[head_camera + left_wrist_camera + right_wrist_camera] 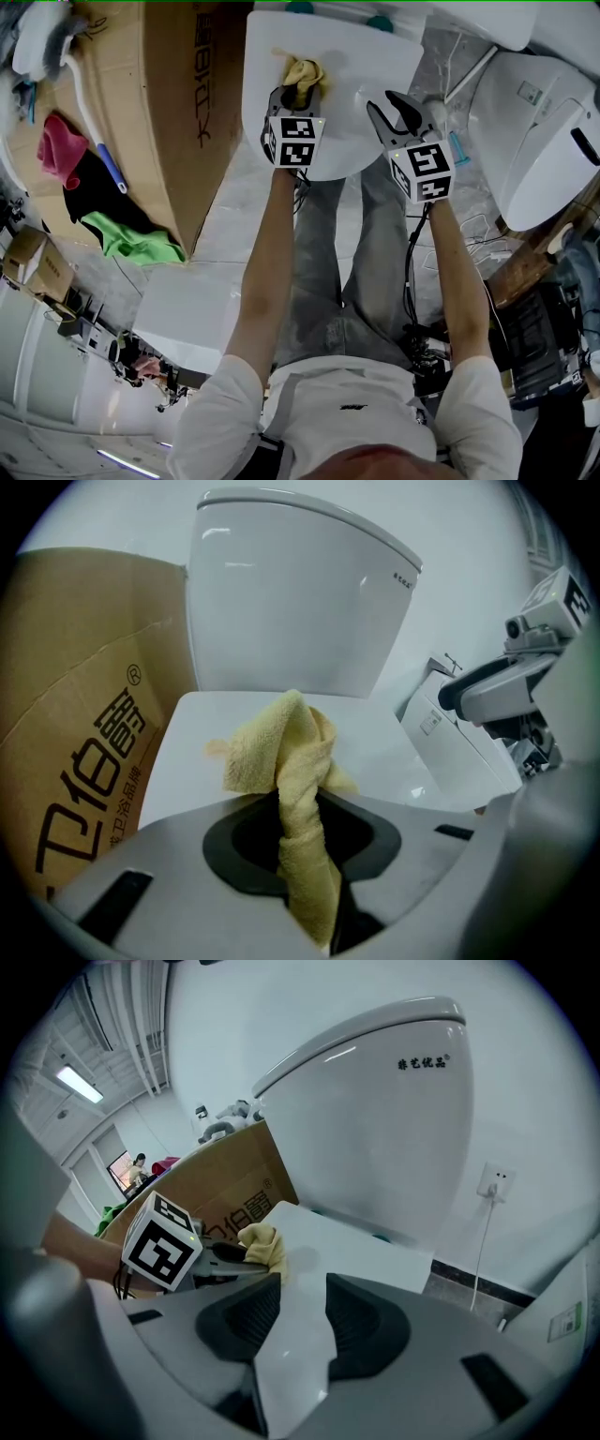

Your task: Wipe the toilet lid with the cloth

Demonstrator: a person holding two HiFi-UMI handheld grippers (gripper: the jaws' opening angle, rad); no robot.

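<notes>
While I hold yellow cloth clamped in left gripper at upper centre of frame, over left part of toilet lid, most of lid lies rightward; right gripper wide, empty, hovering there.

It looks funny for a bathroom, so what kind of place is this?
Probably a workshop or storeroom, not a home bathroom. A second toilet stands beside the one with the white lid, a big cardboard box stands alongside, and loose cables hang about.

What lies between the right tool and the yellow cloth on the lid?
Only bare white toilet lid; the head view shows it between right tool and cloth.
</notes>
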